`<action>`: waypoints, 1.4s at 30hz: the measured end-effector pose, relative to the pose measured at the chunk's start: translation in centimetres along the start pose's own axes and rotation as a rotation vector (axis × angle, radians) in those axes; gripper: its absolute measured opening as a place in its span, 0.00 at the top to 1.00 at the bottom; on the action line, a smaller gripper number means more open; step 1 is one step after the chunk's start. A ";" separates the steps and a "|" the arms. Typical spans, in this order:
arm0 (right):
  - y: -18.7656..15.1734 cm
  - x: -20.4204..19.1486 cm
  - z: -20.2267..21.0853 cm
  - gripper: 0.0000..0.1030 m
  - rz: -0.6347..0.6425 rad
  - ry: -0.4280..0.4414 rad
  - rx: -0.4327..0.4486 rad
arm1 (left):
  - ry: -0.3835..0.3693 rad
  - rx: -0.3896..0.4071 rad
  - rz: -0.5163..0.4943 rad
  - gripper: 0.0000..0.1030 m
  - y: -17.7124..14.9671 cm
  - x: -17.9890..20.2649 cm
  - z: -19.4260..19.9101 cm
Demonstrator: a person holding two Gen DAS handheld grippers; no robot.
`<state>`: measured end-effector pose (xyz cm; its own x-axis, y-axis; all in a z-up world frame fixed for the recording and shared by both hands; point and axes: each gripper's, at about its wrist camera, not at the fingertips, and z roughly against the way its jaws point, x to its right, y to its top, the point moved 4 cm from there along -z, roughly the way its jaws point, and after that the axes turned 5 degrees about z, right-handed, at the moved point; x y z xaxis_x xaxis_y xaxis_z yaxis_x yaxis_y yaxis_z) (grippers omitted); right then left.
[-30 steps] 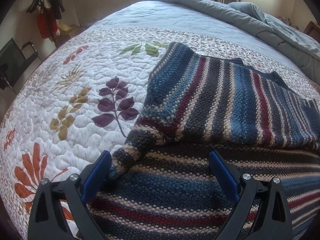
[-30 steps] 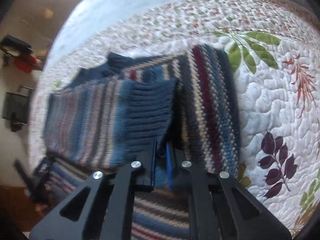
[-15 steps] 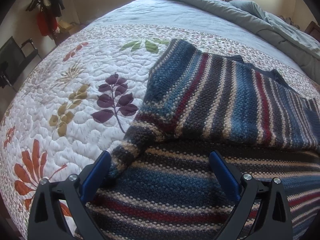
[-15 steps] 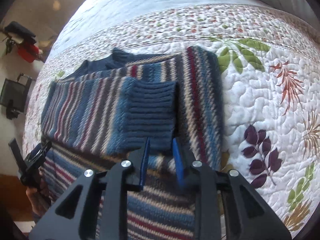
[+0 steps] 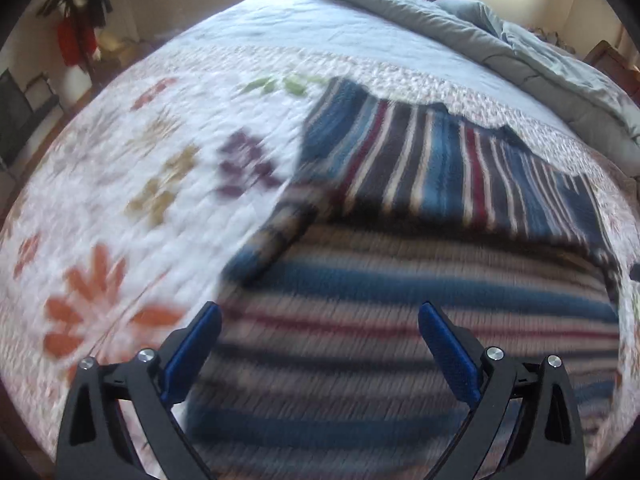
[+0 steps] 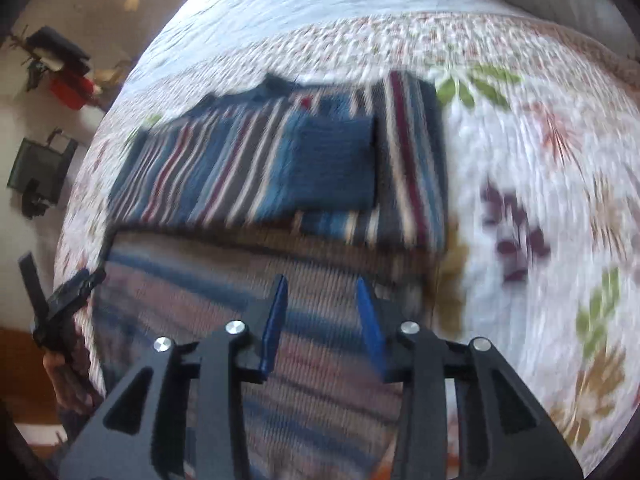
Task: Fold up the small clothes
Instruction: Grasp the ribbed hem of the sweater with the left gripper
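Right wrist | sweater (image 6: pixel 248 168) beyond right gripper (image 6: pixel 322 300) | jaws just opening, empty

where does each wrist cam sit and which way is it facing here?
Left wrist: rides the left tool, pitched down at the striped sweater on the floral quilt; its own open jaws show.
Right wrist: rides the right tool, pitched down at the same sweater; its jaws, just opening, empty; left tool at frame's left edge.
Shared: sweater, quilt.
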<state>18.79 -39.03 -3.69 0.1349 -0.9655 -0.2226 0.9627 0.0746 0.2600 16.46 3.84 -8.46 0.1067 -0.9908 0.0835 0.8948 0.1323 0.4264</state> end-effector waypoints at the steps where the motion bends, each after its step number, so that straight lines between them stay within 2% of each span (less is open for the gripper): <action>1: -2.4 -0.4 0.8 0.61 -0.001 0.022 -0.021 | 0.004 -0.017 -0.008 0.04 -1.4 -1.1 0.9; 5: -11.3 -1.8 2.4 0.57 -0.008 0.079 -0.075 | 0.045 -0.083 -0.034 0.04 -6.2 -5.0 3.3; 8: -18.0 -2.8 2.6 0.51 -0.027 0.117 -0.128 | 0.031 -0.147 -0.038 0.04 -9.8 -7.3 4.7; 10: -21.3 -3.4 2.4 0.42 0.012 0.084 -0.160 | 0.013 -0.174 -0.041 0.04 -11.6 -8.2 5.2; 12: -23.6 -3.5 2.0 0.41 0.013 0.068 -0.189 | 0.003 -0.193 -0.047 0.04 -13.1 -8.3 5.5; 14: -25.4 -3.2 1.7 0.41 -0.015 0.094 -0.184 | -0.043 -0.211 -0.062 0.04 -14.4 -7.6 5.6; 17: -26.6 -2.8 1.0 0.41 -0.057 0.101 -0.170 | -0.089 -0.245 -0.057 0.04 -15.7 -6.3 5.2; 20: -27.4 -2.3 0.5 0.41 -0.057 0.061 -0.177 | -0.126 -0.285 -0.043 0.04 -16.7 -4.9 4.5; 25: -27.2 -2.7 -1.0 0.38 -0.101 0.063 -0.179 | -0.121 -0.279 -0.066 0.07 -17.5 -2.9 4.4; 27: -27.3 -3.0 -1.4 0.36 -0.104 0.068 -0.178 | -0.121 -0.264 -0.071 0.26 -17.7 -2.4 4.6; 28: -27.4 -3.1 -1.6 0.36 -0.107 0.070 -0.177 | -0.110 -0.256 -0.072 0.29 -17.9 -2.1 4.7; 29: -27.4 -3.1 -1.8 0.36 -0.111 0.076 -0.176 | -0.106 -0.247 -0.071 0.37 -17.9 -2.0 4.8; 30: -27.4 -3.3 -1.8 0.36 -0.117 0.082 -0.174 | -0.110 -0.241 -0.068 0.51 -18.0 -1.8 5.0; 31: -27.4 -3.7 -1.8 0.36 -0.122 0.099 -0.171 | -0.114 -0.233 -0.059 0.54 -17.9 -1.9 5.3; 33: -27.3 -4.3 -1.4 0.38 -0.121 0.142 -0.160 | -0.141 -0.223 -0.028 0.68 -17.5 -2.2 5.9; 35: -27.2 -5.2 -1.3 0.38 -0.105 0.167 -0.156 | -0.169 -0.220 -0.003 0.74 -17.2 -2.4 6.1; 39: -27.6 -6.7 -3.0 0.43 -0.092 0.170 -0.199 | -0.195 -0.227 0.002 0.75 -16.6 -2.9 6.1; 41: -27.8 -7.2 -3.6 0.46 -0.071 0.143 -0.200 | -0.189 -0.247 -0.003 0.67 -16.8 -3.0 5.4; 42: -27.8 -7.4 -3.7 0.58 -0.056 0.135 -0.192 | -0.189 -0.258 0.003 0.65 -17.1 -3.0 4.9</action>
<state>-8.15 -33.03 -12.73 0.0976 -0.9283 -0.3587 0.9948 0.0802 0.0629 -1.30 4.68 -11.56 0.0485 -0.9643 0.2603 0.9777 0.0992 0.1852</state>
